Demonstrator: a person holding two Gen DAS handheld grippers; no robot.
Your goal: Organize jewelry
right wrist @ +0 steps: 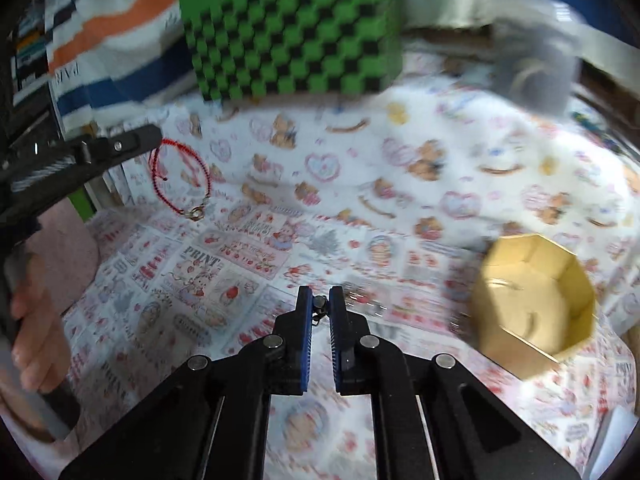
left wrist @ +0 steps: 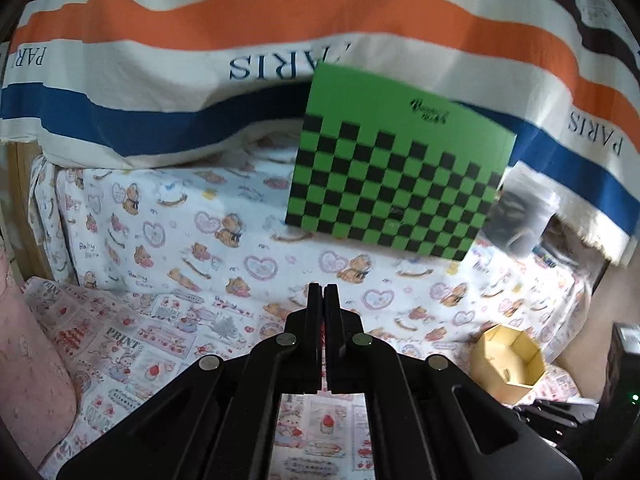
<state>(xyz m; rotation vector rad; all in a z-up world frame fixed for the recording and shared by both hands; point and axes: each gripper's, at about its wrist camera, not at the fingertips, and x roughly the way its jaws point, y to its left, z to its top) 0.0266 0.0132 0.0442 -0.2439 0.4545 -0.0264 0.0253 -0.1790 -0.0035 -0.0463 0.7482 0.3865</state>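
The left gripper [left wrist: 324,292] is clenched on a red beaded bracelet [right wrist: 180,178], which dangles from its tip at about nine o'clock in the right wrist view, clear of the printed bedsheet [right wrist: 280,208]. The right gripper [right wrist: 319,300] pinches a small dark clasp-like piece [right wrist: 318,305] between its blue pads [right wrist: 306,320]; blur hides what it is. The open yellow octagonal box [right wrist: 500,284] sits on the sheet at three o'clock. A green checkered box [right wrist: 292,28] stands at twelve o'clock.
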